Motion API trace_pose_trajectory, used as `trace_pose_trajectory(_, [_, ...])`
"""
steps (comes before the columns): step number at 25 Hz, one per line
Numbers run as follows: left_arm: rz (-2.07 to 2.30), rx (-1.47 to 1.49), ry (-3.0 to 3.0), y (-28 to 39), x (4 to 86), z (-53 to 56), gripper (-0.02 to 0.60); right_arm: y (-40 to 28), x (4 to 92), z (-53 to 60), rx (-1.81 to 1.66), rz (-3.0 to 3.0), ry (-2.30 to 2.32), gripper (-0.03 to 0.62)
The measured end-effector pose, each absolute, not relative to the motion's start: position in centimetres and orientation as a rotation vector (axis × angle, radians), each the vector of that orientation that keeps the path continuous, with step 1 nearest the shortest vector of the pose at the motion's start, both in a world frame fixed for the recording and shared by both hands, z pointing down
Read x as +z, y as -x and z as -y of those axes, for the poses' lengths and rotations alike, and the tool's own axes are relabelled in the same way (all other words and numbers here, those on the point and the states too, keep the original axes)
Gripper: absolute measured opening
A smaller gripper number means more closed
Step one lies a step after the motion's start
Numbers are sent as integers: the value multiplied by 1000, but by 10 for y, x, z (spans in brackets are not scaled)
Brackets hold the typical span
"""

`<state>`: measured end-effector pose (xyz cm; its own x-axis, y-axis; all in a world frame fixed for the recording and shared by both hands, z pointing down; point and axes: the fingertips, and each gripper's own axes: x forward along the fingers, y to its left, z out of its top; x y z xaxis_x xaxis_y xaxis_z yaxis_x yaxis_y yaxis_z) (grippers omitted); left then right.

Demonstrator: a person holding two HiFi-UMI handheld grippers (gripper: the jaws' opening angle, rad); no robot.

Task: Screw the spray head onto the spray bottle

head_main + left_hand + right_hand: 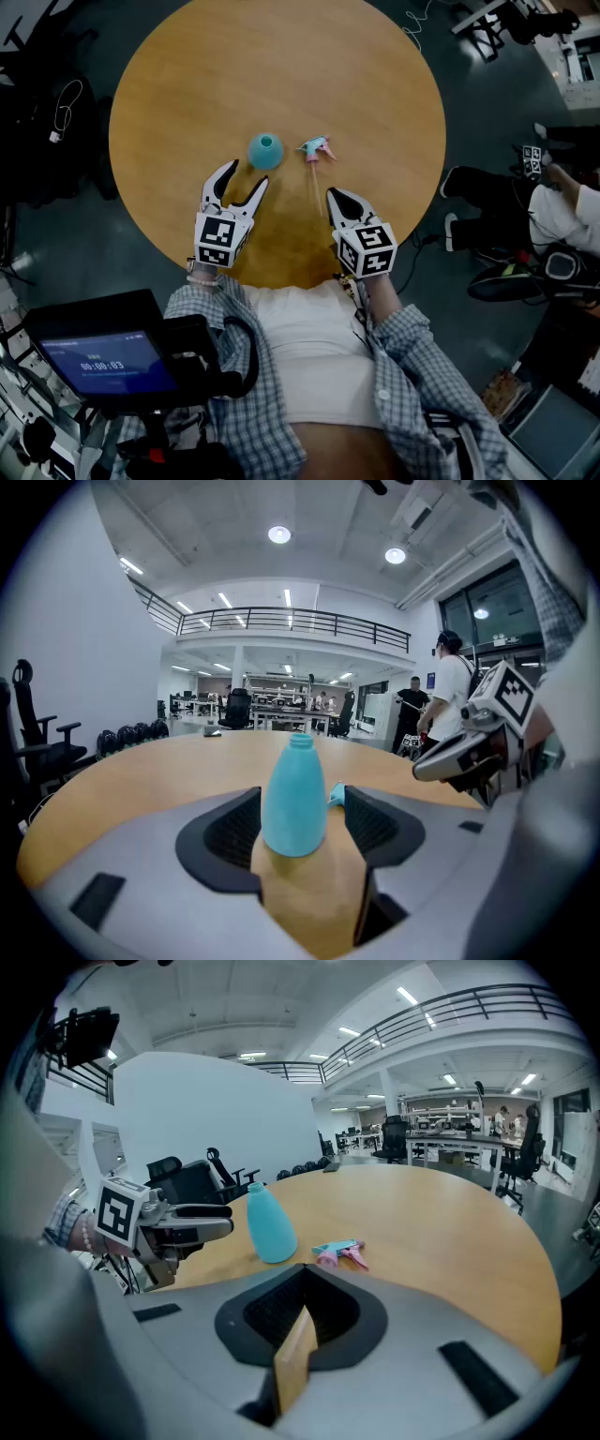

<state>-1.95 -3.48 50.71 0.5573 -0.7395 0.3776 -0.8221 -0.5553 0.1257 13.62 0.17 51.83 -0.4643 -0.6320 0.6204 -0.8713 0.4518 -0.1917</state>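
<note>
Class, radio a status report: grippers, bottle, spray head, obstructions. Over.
Left gripper open, empty, facing bottle. Right gripper shut, empty. Spray head lies loose beside upright bottle. Nothing in the way.

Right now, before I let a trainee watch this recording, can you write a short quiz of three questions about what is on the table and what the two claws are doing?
1. True or false: the pink and teal plastic spray head is already screwed onto the teal plastic bottle.
2. Choose one. The left claw is: A) open, short of the bottle; B) shut on the bottle; C) shut on the spray head.
3. Short answer: in what state is the right claw, and what does it hold?

Key
1. False: the head lies on the round wooden table, apart from the upright bottle.
2. A.
3. Shut, holding nothing.
</note>
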Motion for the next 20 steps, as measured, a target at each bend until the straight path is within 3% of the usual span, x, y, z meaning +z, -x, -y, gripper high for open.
trace_pose_trajectory(4, [1268,463,-2532,18,517,38,296,-134,515,-6,679,2240,-1246,-8])
trace_pose_trajectory(17, [1147,535,-2597,-3,515,26,302,-154,516,5,662,2176,-1198,-8])
trace_pose_trajectory(20, [1139,535,-2596,-2,514,22,302,-155,527,15,668,2138,-1135,100])
